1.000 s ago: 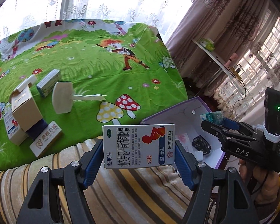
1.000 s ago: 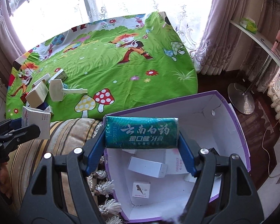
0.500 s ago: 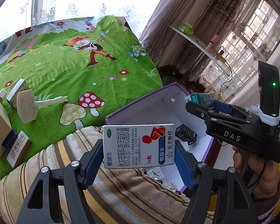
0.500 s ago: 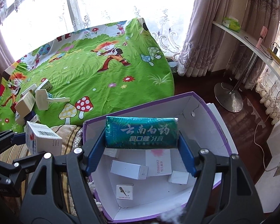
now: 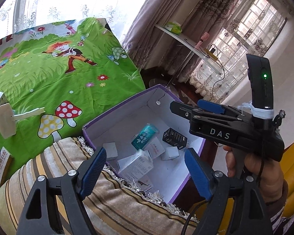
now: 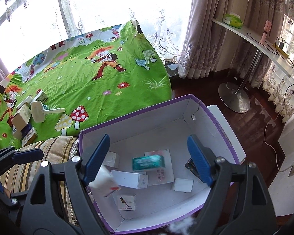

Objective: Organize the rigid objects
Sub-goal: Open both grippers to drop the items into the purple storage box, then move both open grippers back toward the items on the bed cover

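A purple box with a white inside (image 5: 115, 117) (image 6: 223, 137) stands beside the bed. My left gripper (image 5: 145, 173) is open and empty above its near edge. My right gripper (image 6: 148, 158) is open and empty over the box; it shows from the side in the left wrist view (image 5: 186, 107). A teal toothpaste box (image 5: 145, 136) (image 6: 148, 162) and a white medicine box (image 5: 136, 165) (image 6: 103, 184), both blurred, are inside the box among several small boxes.
A green cartoon sheet (image 6: 100, 82) covers the bed. Several small boxes (image 6: 23, 117) and a white wooden mallet (image 6: 39, 110) lie at its left. A striped cushion (image 5: 68, 186) lies under my left gripper. A white shelf on a metal stand (image 6: 252, 39) is at right.
Both grippers opened over the purple box. The white medicine box left my left gripper and the teal toothpaste box left my right gripper; both now are in the box.
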A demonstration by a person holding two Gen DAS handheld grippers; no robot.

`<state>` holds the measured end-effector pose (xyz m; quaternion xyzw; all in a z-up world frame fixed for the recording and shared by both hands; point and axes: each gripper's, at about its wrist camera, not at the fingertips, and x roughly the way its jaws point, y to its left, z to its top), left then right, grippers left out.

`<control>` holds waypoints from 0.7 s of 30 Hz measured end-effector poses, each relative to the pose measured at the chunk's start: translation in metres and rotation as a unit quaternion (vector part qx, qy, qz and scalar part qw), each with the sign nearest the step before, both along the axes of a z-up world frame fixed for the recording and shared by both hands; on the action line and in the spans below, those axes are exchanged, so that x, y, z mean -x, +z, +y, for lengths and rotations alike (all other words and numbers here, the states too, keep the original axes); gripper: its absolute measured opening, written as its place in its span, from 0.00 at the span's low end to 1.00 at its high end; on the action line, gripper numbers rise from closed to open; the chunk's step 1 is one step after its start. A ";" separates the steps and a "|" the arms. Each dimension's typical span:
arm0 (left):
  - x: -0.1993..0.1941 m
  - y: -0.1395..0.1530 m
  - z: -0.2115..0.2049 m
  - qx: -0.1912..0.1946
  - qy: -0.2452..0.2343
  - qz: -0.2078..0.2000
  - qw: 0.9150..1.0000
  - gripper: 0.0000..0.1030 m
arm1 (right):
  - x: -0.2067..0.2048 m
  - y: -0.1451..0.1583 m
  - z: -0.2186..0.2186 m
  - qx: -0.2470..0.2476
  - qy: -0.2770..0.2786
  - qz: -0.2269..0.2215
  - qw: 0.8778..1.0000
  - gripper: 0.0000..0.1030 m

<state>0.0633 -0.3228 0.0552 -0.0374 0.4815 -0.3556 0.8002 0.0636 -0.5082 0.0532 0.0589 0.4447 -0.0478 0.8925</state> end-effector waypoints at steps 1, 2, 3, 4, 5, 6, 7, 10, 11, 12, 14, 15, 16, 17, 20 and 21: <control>0.000 0.000 0.001 0.000 0.000 0.000 1.000 0.81 | 0.000 0.000 0.001 0.000 0.002 0.000 1.000 0.81; 0.001 0.001 0.002 0.000 0.000 -0.001 1.000 0.81 | 0.000 0.001 0.003 -0.001 0.004 0.000 1.000 0.81; 0.001 0.001 0.004 0.000 0.002 -0.003 1.000 0.81 | 0.000 0.001 0.004 0.000 0.007 0.000 1.000 0.81; 0.001 0.002 0.005 0.000 0.003 -0.004 1.000 0.81 | 0.000 0.002 0.006 0.001 0.009 -0.001 1.000 0.81; 0.001 0.002 0.007 0.000 0.006 -0.005 1.000 0.81 | 0.000 0.002 0.007 0.002 0.011 -0.001 1.000 0.81; 0.000 0.003 0.010 0.001 0.009 -0.006 1.000 0.81 | 0.000 0.003 0.008 0.003 0.013 0.000 1.000 0.81; 0.000 0.004 0.012 0.002 0.012 -0.006 1.000 0.81 | -0.001 0.004 0.010 0.002 0.015 0.000 1.000 0.81; -0.001 0.007 0.019 0.001 0.021 -0.012 1.000 0.81 | -0.001 0.006 0.014 0.000 0.020 -0.001 1.000 0.81; -0.002 0.008 0.022 0.001 0.024 -0.014 1.000 0.80 | -0.002 0.007 0.016 0.000 0.022 -0.002 1.000 0.81; -0.002 0.009 0.025 0.002 0.028 -0.017 0.999 0.80 | -0.002 0.008 0.018 0.000 0.025 -0.002 1.000 0.81; -0.004 0.012 0.032 0.006 0.035 -0.020 0.999 0.81 | -0.003 0.010 0.024 0.002 0.033 -0.002 0.999 0.81; -0.005 0.013 0.036 0.008 0.040 -0.021 0.999 0.81 | -0.004 0.010 0.027 0.003 0.037 -0.002 0.999 0.81; -0.006 0.014 0.040 0.009 0.044 -0.022 0.999 0.81 | -0.005 0.011 0.030 0.002 0.041 -0.002 0.999 0.81; -0.008 0.015 0.045 0.011 0.050 -0.023 0.998 0.81 | -0.006 0.011 0.033 0.000 0.046 -0.001 0.999 0.81; -0.012 0.017 0.060 0.016 0.065 -0.023 0.997 0.81 | -0.008 0.012 0.042 0.002 0.055 0.000 0.998 0.81; -0.014 0.019 0.065 0.017 0.070 -0.024 0.997 0.81 | -0.008 0.012 0.045 0.003 0.059 0.001 0.998 0.81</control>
